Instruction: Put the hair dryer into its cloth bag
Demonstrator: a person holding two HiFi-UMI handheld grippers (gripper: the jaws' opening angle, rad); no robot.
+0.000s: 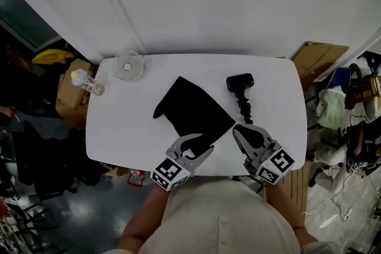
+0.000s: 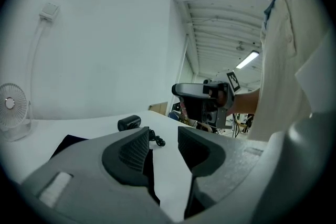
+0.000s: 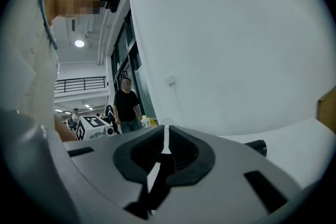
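Note:
The black cloth bag (image 1: 193, 109) lies flat in the middle of the white table (image 1: 131, 128). The black hair dryer (image 1: 240, 82) lies behind and to the right of it, with its coiled cord (image 1: 244, 107) running toward me. My left gripper (image 1: 199, 141) is at the bag's near corner, jaws open, and the pads do not press on the cloth. In the left gripper view, my left gripper (image 2: 164, 136) shows the bag's edge (image 2: 68, 143) below it and the dryer (image 2: 129, 123) beyond. My right gripper (image 1: 237, 128) is shut near the cord's end; the right gripper view shows my right gripper (image 3: 166, 131) with its jaws together.
A small white fan (image 1: 128, 65) stands at the table's back left corner, with a pale bottle-like thing (image 1: 86, 83) at the left edge. Cardboard boxes (image 1: 315, 59) and clutter stand beside the table on the right. A person (image 3: 126, 105) stands in the distance.

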